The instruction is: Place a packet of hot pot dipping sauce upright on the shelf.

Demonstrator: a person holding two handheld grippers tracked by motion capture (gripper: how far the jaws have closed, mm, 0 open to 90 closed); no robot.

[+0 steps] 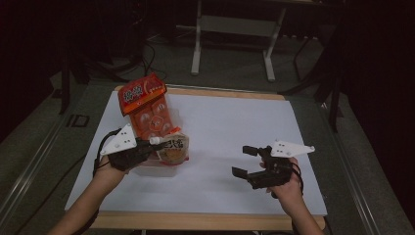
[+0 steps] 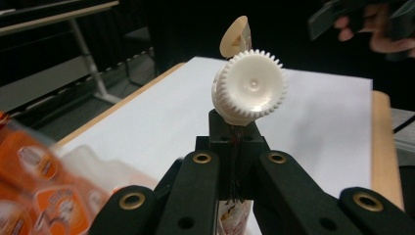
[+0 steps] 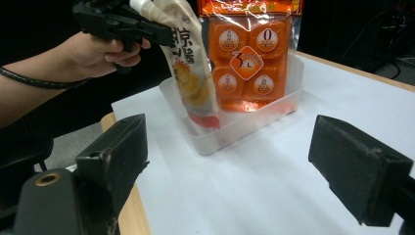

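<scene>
My left claw (image 1: 147, 142) is clamped on the neck of the spouted pouch (image 3: 191, 68), just under its white cap (image 2: 250, 87), so the pouch hangs upright with its foot inside the clear tray (image 3: 244, 125) below my grip. Behind it the orange snack pack (image 3: 249, 54) leans in the same tray. My right claw (image 1: 250, 160) waits spread wide, holding nothing, well off to the side. The pouch's print blurs; the tray floor is hidden.

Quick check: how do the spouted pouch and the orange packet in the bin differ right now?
The spouted pouch is cream and narrow with a white cap; the orange packet is wider, showing round portions. The left gripper clamps the pouch's neck; nothing grips the packet. Both stand in the clear bin.
</scene>
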